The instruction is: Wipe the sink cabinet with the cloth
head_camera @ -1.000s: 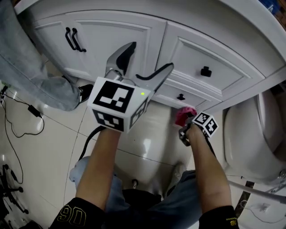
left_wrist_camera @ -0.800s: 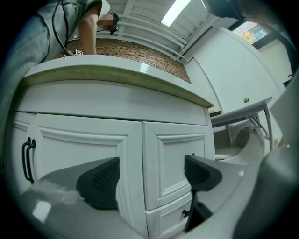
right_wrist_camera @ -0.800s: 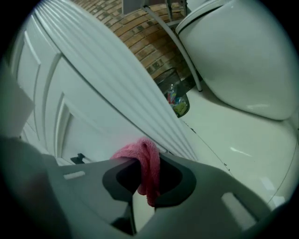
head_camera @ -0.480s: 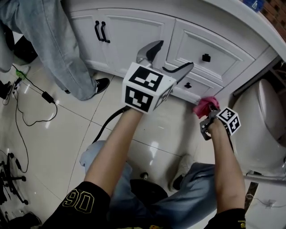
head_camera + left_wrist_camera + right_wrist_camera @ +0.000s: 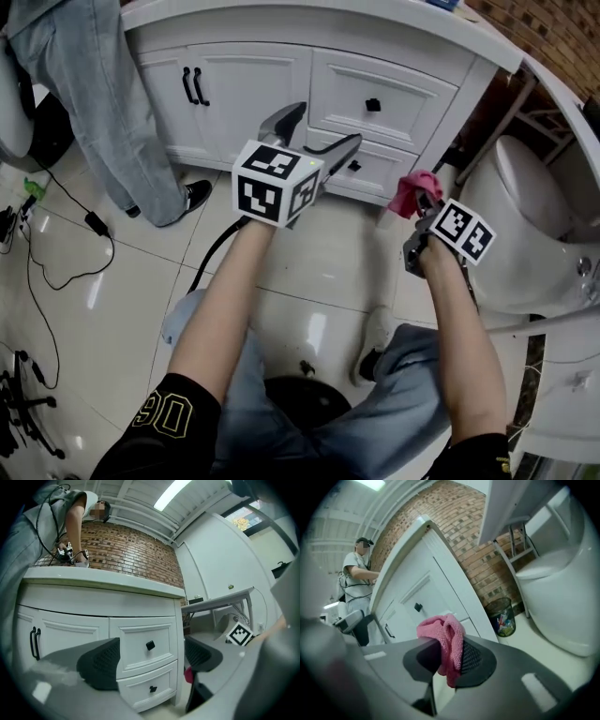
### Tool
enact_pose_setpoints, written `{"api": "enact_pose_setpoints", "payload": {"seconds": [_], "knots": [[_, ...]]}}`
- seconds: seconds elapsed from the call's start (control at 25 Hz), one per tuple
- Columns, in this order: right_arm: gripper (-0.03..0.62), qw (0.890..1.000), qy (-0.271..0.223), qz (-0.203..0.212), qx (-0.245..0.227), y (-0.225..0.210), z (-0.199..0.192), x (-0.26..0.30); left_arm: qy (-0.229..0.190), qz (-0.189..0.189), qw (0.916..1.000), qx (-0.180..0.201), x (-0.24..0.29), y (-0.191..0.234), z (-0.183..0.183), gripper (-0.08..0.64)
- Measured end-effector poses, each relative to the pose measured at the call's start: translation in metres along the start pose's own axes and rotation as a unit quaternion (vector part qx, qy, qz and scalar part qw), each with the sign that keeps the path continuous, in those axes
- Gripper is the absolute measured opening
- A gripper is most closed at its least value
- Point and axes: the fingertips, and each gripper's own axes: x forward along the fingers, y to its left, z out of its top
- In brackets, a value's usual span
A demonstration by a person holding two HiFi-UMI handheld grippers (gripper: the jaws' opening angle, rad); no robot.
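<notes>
The white sink cabinet [image 5: 281,66] stands ahead, with two doors at the left and two drawers [image 5: 140,648] with black knobs at the right. A pink cloth [image 5: 412,192] is bunched between the jaws of my right gripper [image 5: 419,200], which is shut on it and held off the cabinet's lower right corner. In the right gripper view the pink cloth [image 5: 446,644] hangs over the pads. My left gripper [image 5: 314,131] is open and empty, its jaws in front of the drawers, apart from them.
A person in grey trousers [image 5: 103,103] stands at the cabinet's left end. A white toilet [image 5: 525,234] is close on the right. A waste bin [image 5: 502,616] stands by the brick wall. Black cables [image 5: 56,244] lie on the tiled floor at left.
The view has pulled back from the cabinet. Both grippers sit farther from the cabinet face; the right one, still holding the cloth, has shifted right toward the toilet.
</notes>
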Motion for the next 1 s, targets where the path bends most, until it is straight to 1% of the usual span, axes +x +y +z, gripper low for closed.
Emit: {"api": "enact_pose_setpoints", "payload": {"seconds": [0.08, 0.16, 0.24, 0.32, 0.36, 0.4, 0.48, 0.56, 0.68, 1.0], "knots": [[0.048, 0.998, -0.023, 0.015, -0.049, 0.021, 0.017, -0.018, 0.013, -0.004, 0.9999, 0.003, -0.005, -0.003, -0.009, 0.439], [0.049, 0.992, -0.047, 0.028, -0.114, 0.044, 0.035, -0.036, 0.016, -0.010, 0.9998, 0.003, -0.007, -0.007, -0.012, 0.439], [0.049, 0.979, -0.075, 0.035, -0.188, 0.067, 0.054, -0.053, 0.010, -0.017, 0.9998, -0.003, -0.007, -0.011, -0.009, 0.439], [0.048, 0.961, -0.103, 0.036, -0.255, 0.088, 0.068, -0.068, -0.001, -0.023, 0.9997, -0.005, -0.007, -0.016, -0.002, 0.439], [0.048, 0.953, -0.113, 0.037, -0.277, 0.097, 0.072, -0.074, -0.005, -0.024, 0.9997, -0.004, -0.007, -0.018, 0.000, 0.439], [0.048, 0.949, -0.122, 0.039, -0.290, 0.104, 0.074, -0.079, -0.009, -0.025, 0.9996, -0.003, -0.007, -0.020, 0.003, 0.439], [0.048, 0.944, -0.132, 0.044, -0.300, 0.114, 0.076, -0.085, -0.016, -0.025, 0.9995, -0.002, -0.008, -0.024, 0.008, 0.437], [0.048, 0.942, -0.135, 0.048, -0.305, 0.121, 0.075, -0.086, -0.021, -0.023, 0.9995, -0.001, -0.008, -0.026, 0.012, 0.437], [0.048, 0.941, -0.136, 0.053, -0.304, 0.128, 0.072, -0.085, -0.024, -0.013, 0.9996, 0.000, -0.009, -0.025, 0.013, 0.417], [0.048, 0.941, -0.142, 0.061, -0.302, 0.144, 0.069, -0.070, -0.027, 0.009, 0.9996, 0.001, -0.019, -0.014, 0.015, 0.410]]}}
